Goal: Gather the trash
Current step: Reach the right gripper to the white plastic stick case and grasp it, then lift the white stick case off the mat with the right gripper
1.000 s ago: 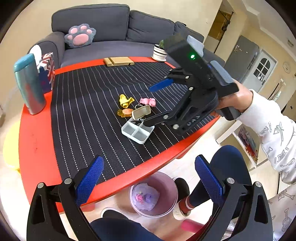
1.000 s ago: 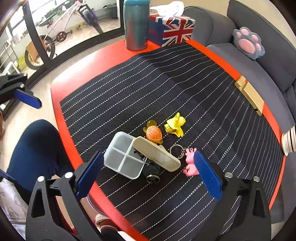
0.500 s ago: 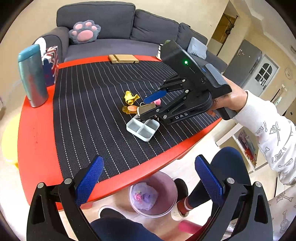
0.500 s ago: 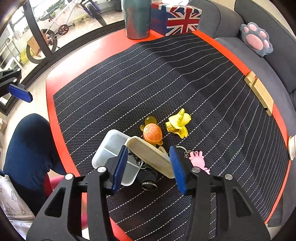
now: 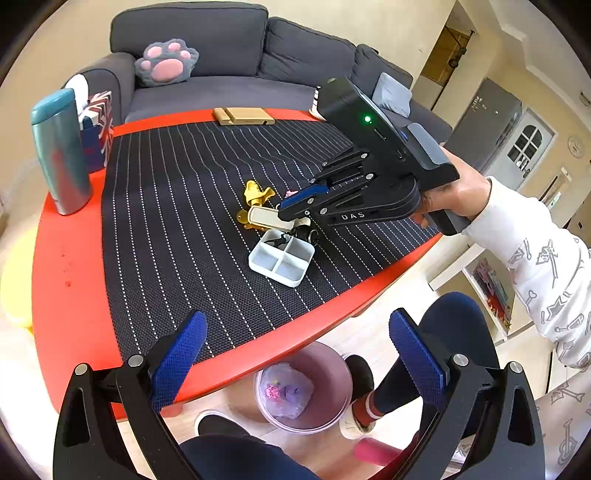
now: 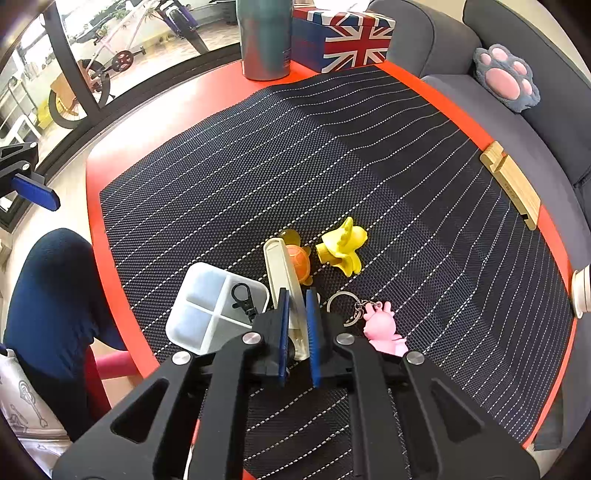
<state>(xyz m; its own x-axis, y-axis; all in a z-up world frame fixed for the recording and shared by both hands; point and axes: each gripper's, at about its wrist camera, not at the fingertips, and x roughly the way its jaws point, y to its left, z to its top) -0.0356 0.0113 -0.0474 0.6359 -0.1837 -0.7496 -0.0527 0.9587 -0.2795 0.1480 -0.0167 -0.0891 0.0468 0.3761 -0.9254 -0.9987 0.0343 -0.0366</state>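
The right tongs (image 6: 296, 325) were pinching a cream-coloured lid (image 6: 283, 273) edge-on between their blue pads, holding it just above the black striped mat (image 6: 332, 147) on the red surface (image 5: 70, 258). The left tongs (image 5: 295, 354) were spread wide, hanging off the near edge of the surface over a pink bin (image 5: 306, 387) on the floor, which held a crumpled clear bag with something pink and purple inside.

Just beside the lid lay a white four-compartment tray (image 6: 207, 306). A black clip (image 6: 243, 299) rested in one of its compartments next to the right tongs; the other three showed nothing in them. An orange turtle toy (image 6: 301, 258) lay against the far side of the lid, with a yellow toy (image 6: 341, 245) near it. A pink pig keyring (image 6: 382, 325) lay to the right of the tongs.

At the far end of the surface stood a teal flask (image 5: 61, 155) and a Union Jack tissue box (image 6: 343, 33), side by side.
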